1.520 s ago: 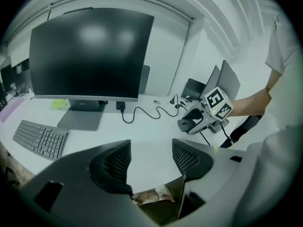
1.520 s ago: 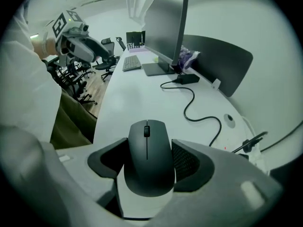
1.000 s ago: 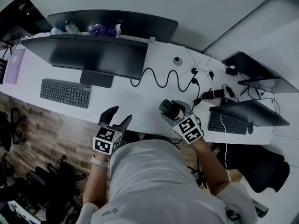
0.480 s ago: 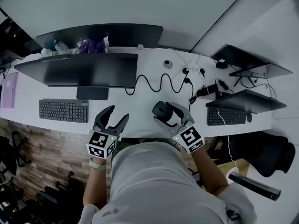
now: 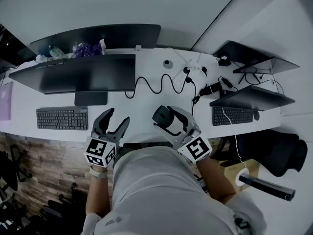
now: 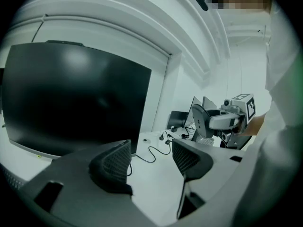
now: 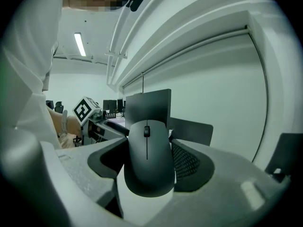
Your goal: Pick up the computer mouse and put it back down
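The dark grey computer mouse (image 7: 147,157) is clamped between the two jaws of my right gripper (image 7: 149,163), with its scroll wheel pointing away from the camera. In the head view the mouse (image 5: 162,116) hangs in the right gripper (image 5: 166,117) above the white desk (image 5: 142,106) near its front edge. My left gripper (image 5: 116,117) hovers to the left over the desk's front edge, open and with nothing in it. In the left gripper view the pads (image 6: 113,164) stand well apart, and the right gripper with the mouse (image 6: 200,122) shows beyond them.
A wide dark monitor (image 5: 78,75) and a keyboard (image 5: 62,118) stand at the left. A curled black cable (image 5: 156,84) runs to plugs (image 5: 195,71) at the back. A second keyboard (image 5: 234,115) and more screens (image 5: 252,98) are at the right.
The right gripper keeps its hold on the mouse and has come up a little nearer the head camera. The left gripper stays open, with little change.
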